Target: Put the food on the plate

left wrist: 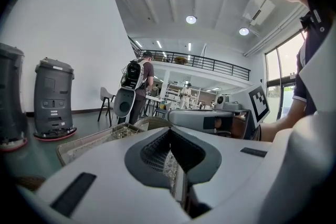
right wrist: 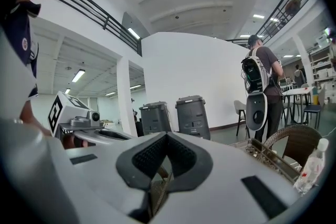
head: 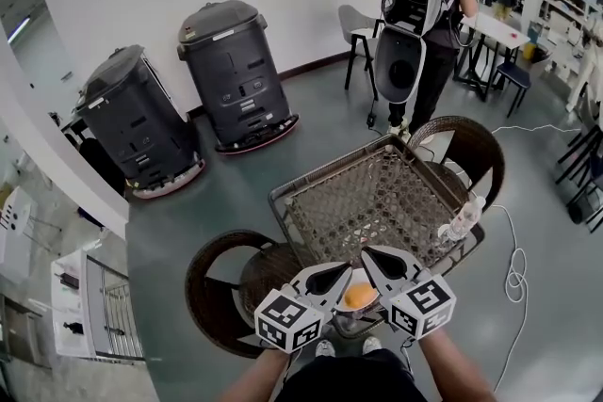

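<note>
At the near edge of the wicker table (head: 377, 193) lies a round orange piece of food (head: 359, 296), on what looks like a small clear plate (head: 350, 327). It sits low between my two grippers. My left gripper (head: 344, 270) is just left of the food, shut with nothing in its jaws. The right gripper (head: 369, 252) is just right of the food, also shut and empty. Both point forward over the table top. In the left gripper view my left gripper (left wrist: 176, 170) has its pads together; so does my right gripper (right wrist: 157, 178) in the right gripper view. Neither gripper view shows the food.
A clear water bottle (head: 461, 221) lies at the table's right edge. One wicker chair (head: 226, 292) stands at the near left, another (head: 462, 146) at the far right. Two dark grey machines (head: 236, 75) stand by the wall. A person with a backpack (head: 429, 5) stands beyond the table.
</note>
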The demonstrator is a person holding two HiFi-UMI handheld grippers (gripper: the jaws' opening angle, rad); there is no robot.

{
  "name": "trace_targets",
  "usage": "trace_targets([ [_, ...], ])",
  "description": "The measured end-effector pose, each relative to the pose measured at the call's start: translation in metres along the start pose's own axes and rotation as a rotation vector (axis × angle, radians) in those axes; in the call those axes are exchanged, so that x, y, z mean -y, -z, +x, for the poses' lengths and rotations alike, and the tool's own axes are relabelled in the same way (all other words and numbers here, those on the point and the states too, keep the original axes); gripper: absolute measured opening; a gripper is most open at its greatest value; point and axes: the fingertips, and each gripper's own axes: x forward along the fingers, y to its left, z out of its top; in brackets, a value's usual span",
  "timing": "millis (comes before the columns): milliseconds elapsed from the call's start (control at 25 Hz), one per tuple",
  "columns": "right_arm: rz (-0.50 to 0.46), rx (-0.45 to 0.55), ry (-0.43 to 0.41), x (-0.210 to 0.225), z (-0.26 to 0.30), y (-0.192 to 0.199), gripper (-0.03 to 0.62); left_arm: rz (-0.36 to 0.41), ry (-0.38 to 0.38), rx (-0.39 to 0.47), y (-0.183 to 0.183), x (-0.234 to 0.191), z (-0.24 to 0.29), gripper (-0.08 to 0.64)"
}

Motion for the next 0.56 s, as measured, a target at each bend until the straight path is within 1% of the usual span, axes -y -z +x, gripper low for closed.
trace_targets([
  [560, -0.010, 0.017, 0.018, 0.0050, -0.0004, -0.0069, 0.005, 0.001, 0.016, 0.003, -0.0032, -0.0002, 0.0040, 0.009],
])
